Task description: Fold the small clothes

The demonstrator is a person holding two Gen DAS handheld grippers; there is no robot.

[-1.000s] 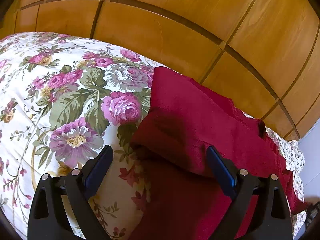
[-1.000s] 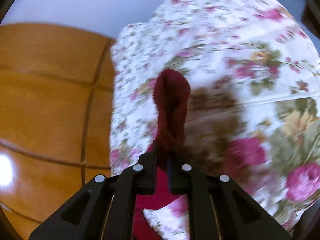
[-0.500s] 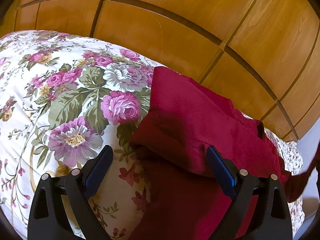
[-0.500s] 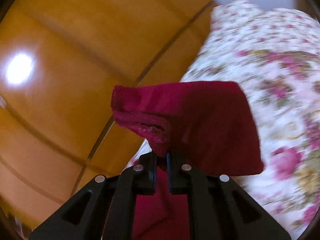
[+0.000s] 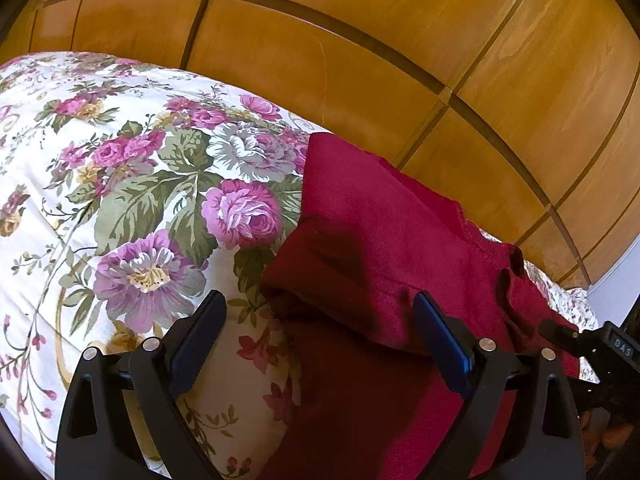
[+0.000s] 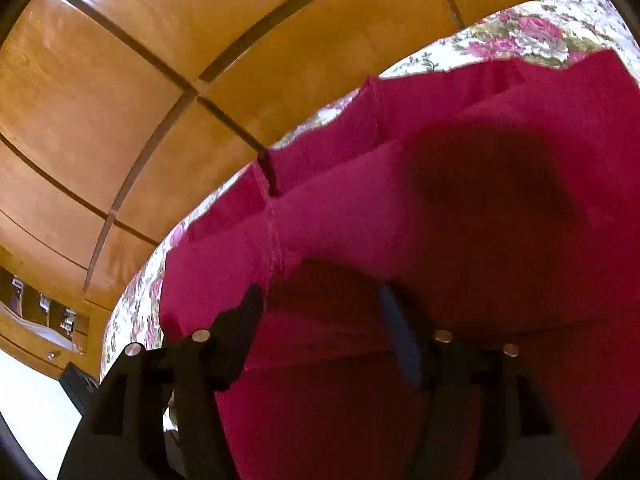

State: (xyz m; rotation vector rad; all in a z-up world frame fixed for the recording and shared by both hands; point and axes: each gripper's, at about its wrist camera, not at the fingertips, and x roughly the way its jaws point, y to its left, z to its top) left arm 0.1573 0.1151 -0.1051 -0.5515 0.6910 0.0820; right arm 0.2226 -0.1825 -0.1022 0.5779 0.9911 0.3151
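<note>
The red garment (image 5: 380,216) lies folded on the floral bed (image 5: 120,184) by the wooden panel. Both tools, left (image 5: 320,332) and right (image 6: 320,312), hang released above it, probably to press or regrip the fold.

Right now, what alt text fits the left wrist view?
A dark red fabric garment lies partly folded on a floral-printed bedspread, with the open left gripper just above its near fold. A glossy wooden panelled wall rises behind.
</note>
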